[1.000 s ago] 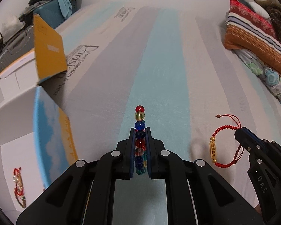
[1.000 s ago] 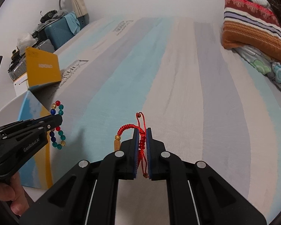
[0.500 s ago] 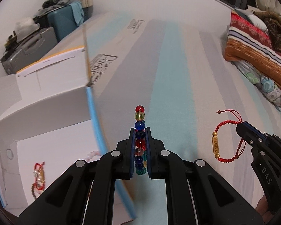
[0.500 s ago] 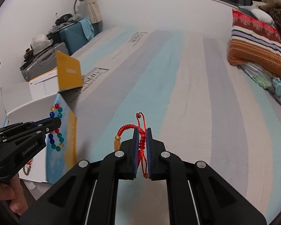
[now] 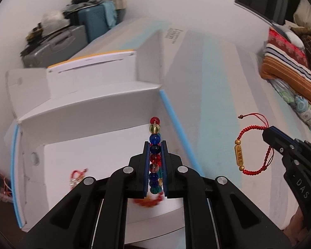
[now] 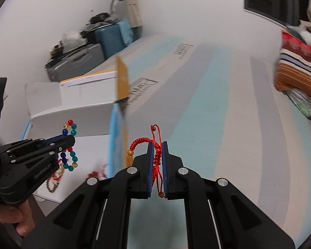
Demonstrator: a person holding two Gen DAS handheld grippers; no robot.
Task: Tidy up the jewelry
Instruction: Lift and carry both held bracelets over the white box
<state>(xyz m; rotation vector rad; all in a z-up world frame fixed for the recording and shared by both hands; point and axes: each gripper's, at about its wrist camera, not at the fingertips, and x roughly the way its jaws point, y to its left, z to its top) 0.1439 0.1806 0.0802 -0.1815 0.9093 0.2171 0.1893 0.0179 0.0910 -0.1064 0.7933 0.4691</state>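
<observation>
My left gripper (image 5: 155, 145) is shut on a bracelet of coloured glass beads (image 5: 154, 132), held over the open white box (image 5: 89, 114). From the right wrist view the same beads (image 6: 69, 145) hang from that gripper (image 6: 71, 140) at the left. My right gripper (image 6: 157, 145) is shut on a red cord bracelet (image 6: 156, 155) with a gold charm, over the striped bed. In the left wrist view the red bracelet (image 5: 250, 145) hangs off the right gripper (image 5: 266, 133), to the right of the box. Blurred pieces of jewelry (image 5: 77, 176) lie on the box floor.
The box has raised white flaps and a blue and yellow outside (image 6: 114, 132). The striped bedsheet (image 6: 207, 124) spreads to the right. Folded blankets (image 5: 290, 70) lie at the far right. Suitcases with clutter (image 5: 72, 37) stand by the wall beyond the bed. A hand (image 6: 20, 217) grips the left handle.
Both grippers have moved left and upward, each keeping its bracelet. The left one now hangs over the open box instead of the bedsheet; the right one has come closer to the box.
</observation>
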